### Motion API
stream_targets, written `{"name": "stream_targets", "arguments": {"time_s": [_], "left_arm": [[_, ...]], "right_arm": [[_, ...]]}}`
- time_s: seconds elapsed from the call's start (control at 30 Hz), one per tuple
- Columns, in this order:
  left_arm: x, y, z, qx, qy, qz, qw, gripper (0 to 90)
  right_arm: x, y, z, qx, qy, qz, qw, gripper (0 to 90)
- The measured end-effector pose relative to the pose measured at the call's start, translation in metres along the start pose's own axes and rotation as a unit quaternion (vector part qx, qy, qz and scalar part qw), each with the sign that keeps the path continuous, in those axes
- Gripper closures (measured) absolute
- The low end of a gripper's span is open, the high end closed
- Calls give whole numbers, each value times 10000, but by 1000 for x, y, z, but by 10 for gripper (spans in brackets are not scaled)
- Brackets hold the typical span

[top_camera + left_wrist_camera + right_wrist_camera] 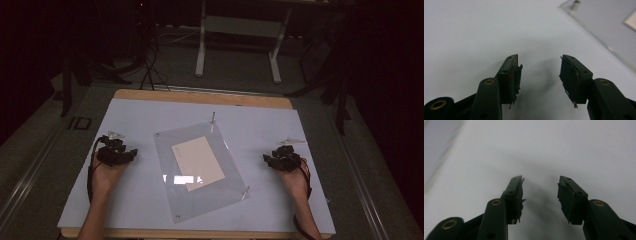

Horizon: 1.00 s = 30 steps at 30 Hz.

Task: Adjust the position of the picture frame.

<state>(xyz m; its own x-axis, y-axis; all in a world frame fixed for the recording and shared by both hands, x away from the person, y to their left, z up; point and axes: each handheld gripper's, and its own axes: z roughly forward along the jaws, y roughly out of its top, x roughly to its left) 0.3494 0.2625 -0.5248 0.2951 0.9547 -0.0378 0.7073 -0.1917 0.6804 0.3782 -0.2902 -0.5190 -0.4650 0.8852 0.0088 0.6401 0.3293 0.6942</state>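
on the worktop (125,120), clear acrylic sheet (220,195) with paper (197,160) lies between left gripper (131,155) and right gripper (266,159); both fingers open, holding nothing.

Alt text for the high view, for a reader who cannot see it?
Two hand-held tongs, left and right, rest open on a white table either side of a clear sheet with a beige card on it.
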Motion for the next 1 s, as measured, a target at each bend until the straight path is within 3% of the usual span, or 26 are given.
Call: {"name": "stream_targets", "arguments": {"time_s": [0.1,0.17,0.2,0.3,0.5,0.7,0.87,1.0], "left_arm": [[-6,3,-6,-95,-139,215,9996,498],[-6,3,-6,-95,-139,215,9996,501],[-14,7,-8,-90,-215,455,9987,501],[-22,10,-9,-135,-284,639,9975,512],[-28,15,-11,-161,-574,699,9958,523],[-35,25,-16,-159,-922,865,9919,563],[-38,36,-17,-187,-1039,879,9905,595],[-43,46,-15,-152,-1092,1012,9887,607]], "right_arm": [[6,3,-3,2,80,-165,9998,554],[8,3,-4,22,97,-217,9997,554],[8,3,-4,22,97,-217,9997,544],[11,2,-2,86,270,-240,9993,548],[19,4,-11,32,272,-440,9987,603],[30,4,-25,-7,496,-629,9968,646],[38,6,-35,-88,709,-742,9947,642],[45,5,-40,-71,903,-816,9925,629]]}}
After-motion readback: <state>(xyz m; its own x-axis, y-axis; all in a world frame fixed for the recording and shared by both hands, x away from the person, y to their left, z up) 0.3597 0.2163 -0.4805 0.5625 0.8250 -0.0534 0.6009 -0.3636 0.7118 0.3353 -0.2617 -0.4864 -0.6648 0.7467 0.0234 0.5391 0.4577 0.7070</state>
